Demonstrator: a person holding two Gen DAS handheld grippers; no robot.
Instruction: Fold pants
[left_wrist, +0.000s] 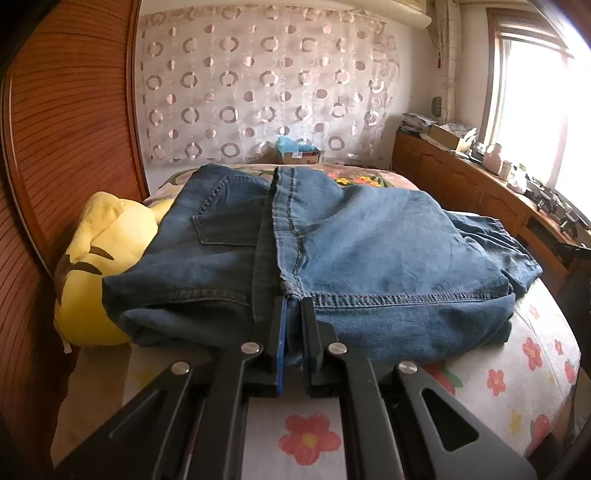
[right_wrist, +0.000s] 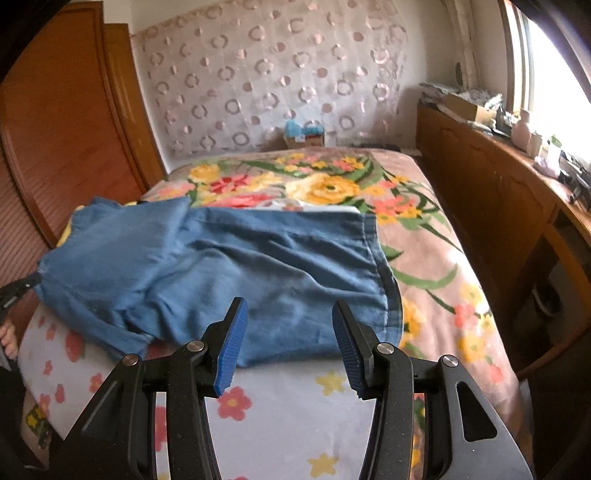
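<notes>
A: Item one, jeans (left_wrist: 369, 243). Location?

B: On the bed (right_wrist: 280, 402), over the flowered cover, already doubled into a thick bundle. The long axis runs across both views, left to right. One end lies against a yellow plush toy (left_wrist: 107, 258) by the wooden panelling.

A: Item two, left tongs (left_wrist: 293, 314). Condition?

B: Pressed nearly together, pinching the near denim edge where the stitched seams meet. Cloth sits between the pads.

A: Item three, right tongs (right_wrist: 288, 325). Condition?

B: Spread, nothing between them. They hang just short of the near edge of the jeans; the cloth lies straight ahead and slightly below. The hemmed end is off to their right.

A: Deciding relation?

B: My judgement: the left already has the edge, and the right is near it but apart. It must close on that same near edge, farther along the long axis, before any lift-and-fold.
</notes>
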